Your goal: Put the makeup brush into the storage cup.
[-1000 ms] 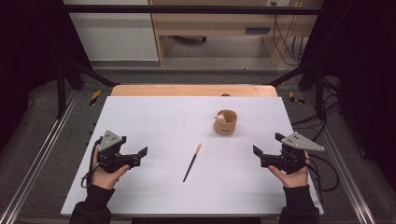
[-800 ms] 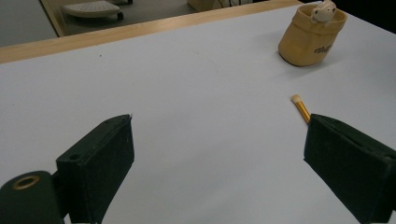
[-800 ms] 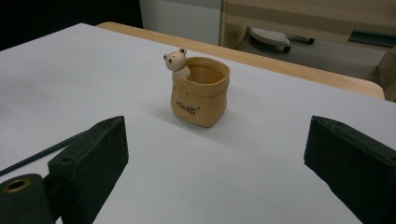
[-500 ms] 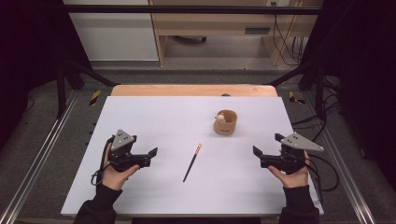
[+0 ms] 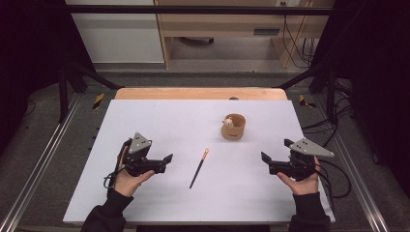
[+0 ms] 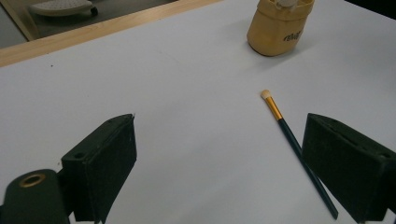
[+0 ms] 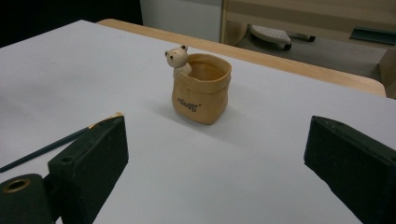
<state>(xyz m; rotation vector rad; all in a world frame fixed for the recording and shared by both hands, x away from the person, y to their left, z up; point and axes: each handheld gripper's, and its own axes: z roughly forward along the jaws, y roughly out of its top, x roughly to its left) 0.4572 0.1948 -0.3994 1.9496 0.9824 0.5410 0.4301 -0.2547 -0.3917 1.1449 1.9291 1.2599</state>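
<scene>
I had the left gripper (image 5: 164,163) low over the white table sheet (image 5: 159,121), jaws spread wide, nothing between them. The slim dark-handled brush with a gold ferrule and pale tip (image 5: 199,168) lay flat just beside it; in the left gripper view the brush (image 6: 294,144) ran under the right-hand jaw. My right gripper (image 5: 269,163) hovered well apart from it, jaws also wide, empty. The tan pouch-shaped cup with a small bear figure at its rim (image 7: 201,88) stood upright ahead of that gripper, path unobstructed. A light wooden table edge (image 5: 200,93) showed past the sheet.

Overhead view; two close table-level views
</scene>
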